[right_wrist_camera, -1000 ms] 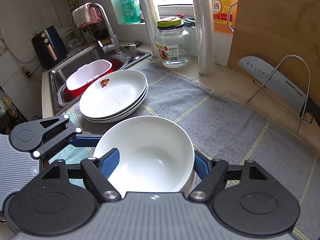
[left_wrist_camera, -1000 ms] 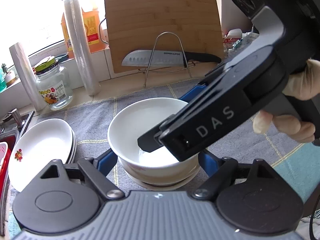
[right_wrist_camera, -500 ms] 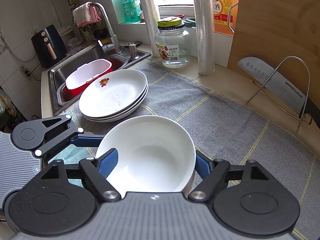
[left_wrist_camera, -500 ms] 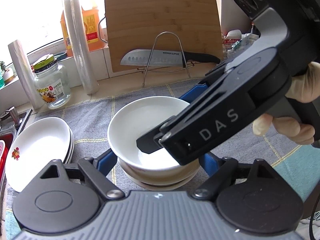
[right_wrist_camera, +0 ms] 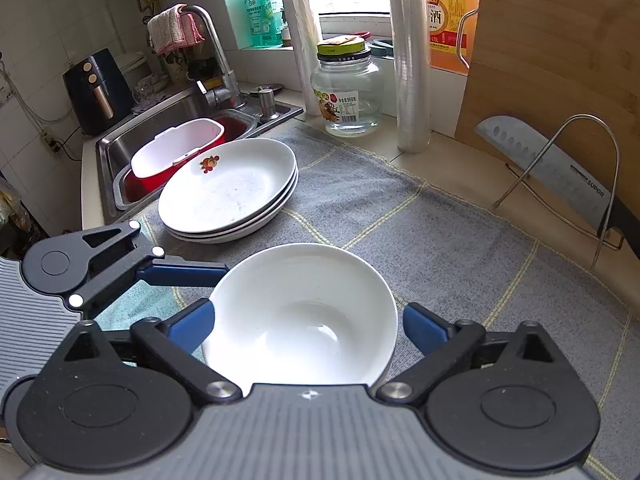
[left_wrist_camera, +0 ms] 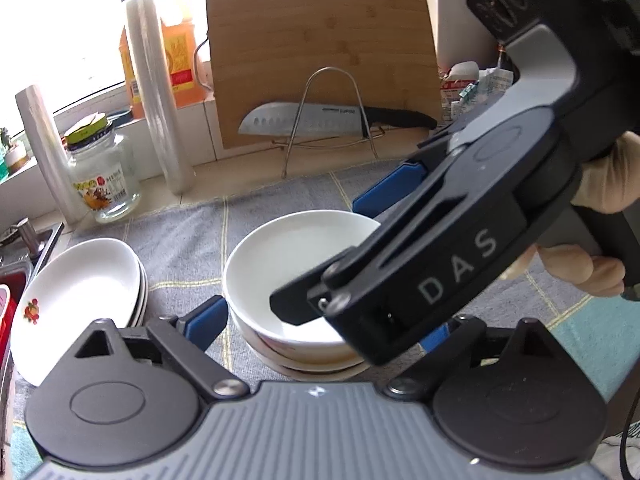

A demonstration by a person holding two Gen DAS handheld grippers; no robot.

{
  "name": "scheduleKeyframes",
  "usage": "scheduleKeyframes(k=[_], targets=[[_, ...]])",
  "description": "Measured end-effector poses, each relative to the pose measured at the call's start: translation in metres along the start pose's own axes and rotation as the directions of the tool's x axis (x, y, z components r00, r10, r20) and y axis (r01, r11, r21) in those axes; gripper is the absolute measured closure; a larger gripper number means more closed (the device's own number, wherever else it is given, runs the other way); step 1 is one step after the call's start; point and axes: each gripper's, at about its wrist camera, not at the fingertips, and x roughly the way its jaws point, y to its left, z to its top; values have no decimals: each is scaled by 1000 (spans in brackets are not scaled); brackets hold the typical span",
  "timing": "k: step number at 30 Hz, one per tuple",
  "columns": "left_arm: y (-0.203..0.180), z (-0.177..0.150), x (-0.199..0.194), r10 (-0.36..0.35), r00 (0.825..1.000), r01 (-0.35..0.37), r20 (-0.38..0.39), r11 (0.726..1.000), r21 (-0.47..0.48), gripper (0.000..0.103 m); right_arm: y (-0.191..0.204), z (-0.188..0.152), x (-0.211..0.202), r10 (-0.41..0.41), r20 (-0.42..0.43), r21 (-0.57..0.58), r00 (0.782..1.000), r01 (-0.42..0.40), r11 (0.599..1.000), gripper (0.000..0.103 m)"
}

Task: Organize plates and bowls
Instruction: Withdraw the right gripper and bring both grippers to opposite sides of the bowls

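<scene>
The white bowl [right_wrist_camera: 300, 316] sits low in the middle of the right wrist view, nested on at least one other bowl [left_wrist_camera: 308, 364] whose rim shows beneath it in the left wrist view, all on the grey mat [right_wrist_camera: 440, 240] over the tabletop. The stack of plates [right_wrist_camera: 230, 192] lies to the upper left of it, near the sink [right_wrist_camera: 116, 148].

Both tools are letting go. The right gripper [right_wrist_camera: 306, 324] has its fingers [right_wrist_camera: 190, 322] spreading wide to either side of the bowl, clear of its rim, nothing pinched. The left gripper [left_wrist_camera: 320, 320] is also opening; its blue left finger stands just beside the bowl's wall with a sliver of gap, while the other finger is mostly hidden behind the right tool's black body (so contact on that side cannot be told).

The step looks like releasing the bowl onto its stack. To do it well, let both pairs of fingers finish opening before either hand moves, then draw each tool back along its own line rather than sideways, so no pad drags the rim and tips the top bowl off centre. Lift the right tool first, since it overlaps the bowl from above. Glazed bowls slide easily on each other, so a slow, straight retreat matters most.
</scene>
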Motion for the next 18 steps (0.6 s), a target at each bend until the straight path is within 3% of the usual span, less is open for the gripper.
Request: scheduleKeyframes(k=[10,18], targets=[[11,-6,-19,-11,1000,12,20,999,-35,8,5,-3,-10,-36,33,-20,999,36,999,0],[33,-21,-29,-18,1000,18,10,1000,-7,5,13,-15,-25,-81,70,-40,994,84,996,0]])
